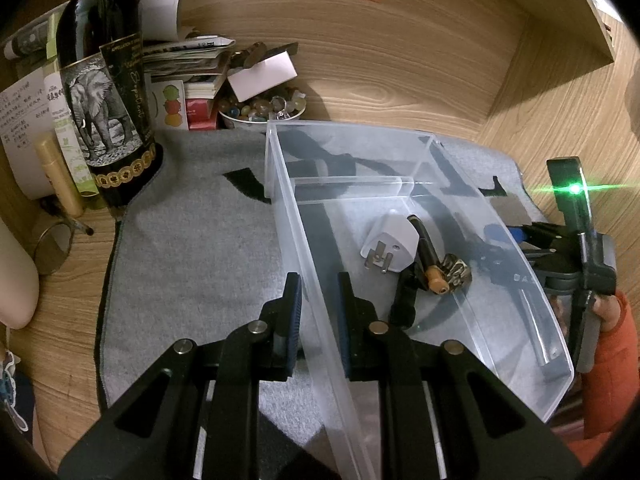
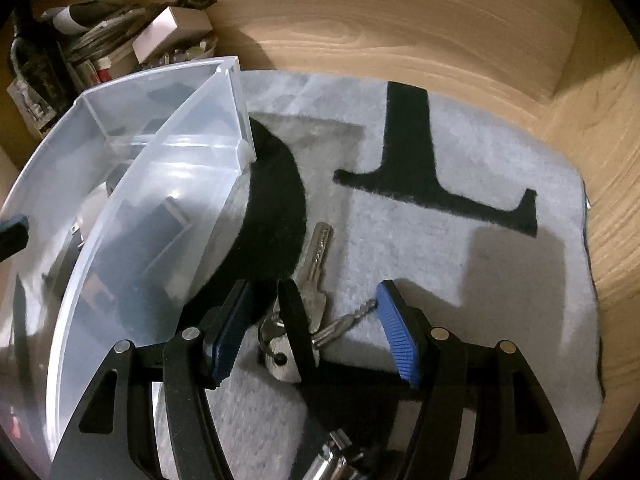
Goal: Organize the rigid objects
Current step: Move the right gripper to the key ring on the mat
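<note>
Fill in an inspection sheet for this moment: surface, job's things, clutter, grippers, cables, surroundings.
Surface: grey mat with black shapes, on a wooden desk.
Job's things: clear bin holding a white plug and small dark items; keys lying on the mat outside it.
Clutter: wine bottle, bowl of stones, stacked papers.
Grippers: left gripper shut on the bin's wall; right gripper open, fingers either side of the keys.
Cables: nothing seen.
Surroundings: wooden back panel; an orange sleeve.
</note>
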A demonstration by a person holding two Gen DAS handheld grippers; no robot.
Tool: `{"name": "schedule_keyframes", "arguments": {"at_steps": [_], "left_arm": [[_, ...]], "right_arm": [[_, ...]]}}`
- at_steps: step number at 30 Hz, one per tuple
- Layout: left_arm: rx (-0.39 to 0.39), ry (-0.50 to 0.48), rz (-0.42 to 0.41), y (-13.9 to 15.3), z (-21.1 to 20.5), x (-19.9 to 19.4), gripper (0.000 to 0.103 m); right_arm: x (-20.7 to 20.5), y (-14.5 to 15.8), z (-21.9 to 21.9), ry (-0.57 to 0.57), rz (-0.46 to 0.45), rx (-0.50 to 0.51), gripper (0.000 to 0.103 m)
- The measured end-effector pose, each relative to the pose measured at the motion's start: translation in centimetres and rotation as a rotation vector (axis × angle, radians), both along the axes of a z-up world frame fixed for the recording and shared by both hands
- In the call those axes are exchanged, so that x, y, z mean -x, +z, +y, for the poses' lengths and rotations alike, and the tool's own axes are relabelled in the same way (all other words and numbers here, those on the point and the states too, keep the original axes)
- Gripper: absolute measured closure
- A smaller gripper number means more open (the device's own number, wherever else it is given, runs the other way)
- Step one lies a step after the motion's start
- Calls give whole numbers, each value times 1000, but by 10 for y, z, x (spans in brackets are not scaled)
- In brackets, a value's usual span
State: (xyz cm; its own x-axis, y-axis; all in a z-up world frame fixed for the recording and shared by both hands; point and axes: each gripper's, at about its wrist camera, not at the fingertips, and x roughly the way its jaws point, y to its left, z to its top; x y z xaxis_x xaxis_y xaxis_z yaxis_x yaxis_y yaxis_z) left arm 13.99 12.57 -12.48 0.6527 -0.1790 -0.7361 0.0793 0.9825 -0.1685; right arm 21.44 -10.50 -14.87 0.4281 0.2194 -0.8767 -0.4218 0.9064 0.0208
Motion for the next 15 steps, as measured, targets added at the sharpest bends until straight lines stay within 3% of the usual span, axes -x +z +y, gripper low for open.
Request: {"name": "schedule_keyframes", "arguments": {"at_steps": [3,9,15], "left_arm": [[1,0,0,0,-1,0,87],[2,0,0,0,-1,0,87],[1,0,-1,0,-1,0,87]], "right_arm": [[3,1,1,11,-3,-3,54],[9,5,9,48,-8,-9,89],[11,7,4,38,-4,-44,93]]}}
